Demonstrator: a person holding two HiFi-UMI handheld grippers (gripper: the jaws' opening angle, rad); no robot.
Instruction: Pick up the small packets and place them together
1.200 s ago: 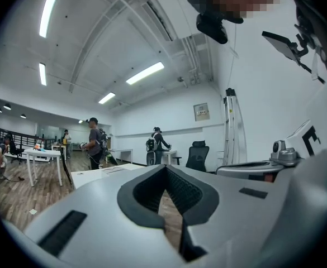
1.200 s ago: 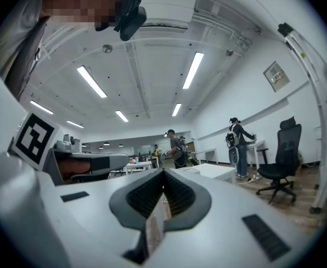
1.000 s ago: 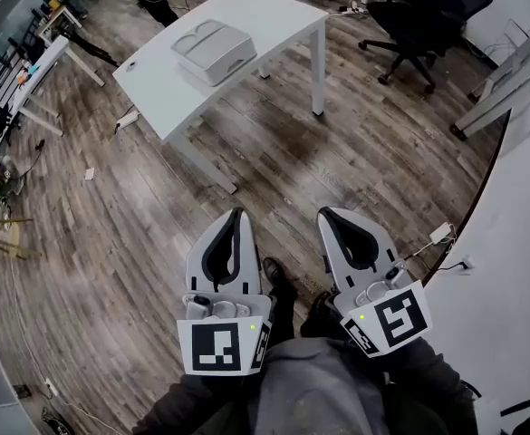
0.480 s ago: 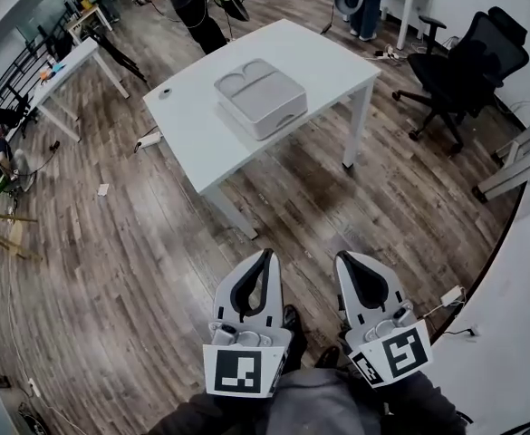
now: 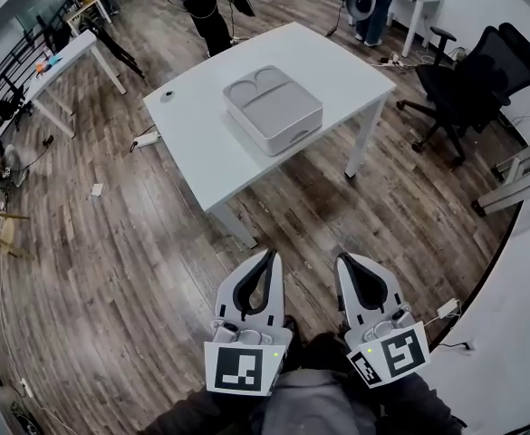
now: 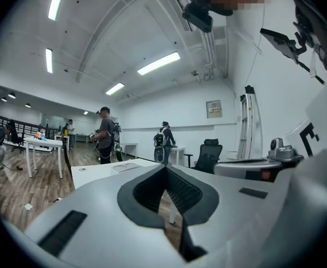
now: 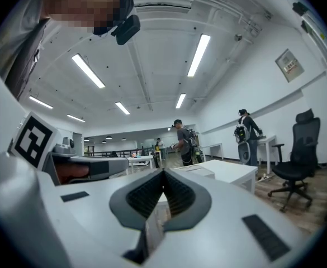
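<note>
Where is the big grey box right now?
In the head view, the grey box sits near the middle of the white table, in the upper half of the picture, with the black chair standing on the floor off to its right.

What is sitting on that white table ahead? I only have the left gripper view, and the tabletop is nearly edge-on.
Observer: From the head view, a flat grey box with two round recesses in its top, near the middle of the table.
Operator: Any small packets out loose?
Observer: None that I can see; only a small round object near the table's left edge.
Operator: Right gripper?
Observer: The right gripper has its jaws shut, nothing between them.
</note>
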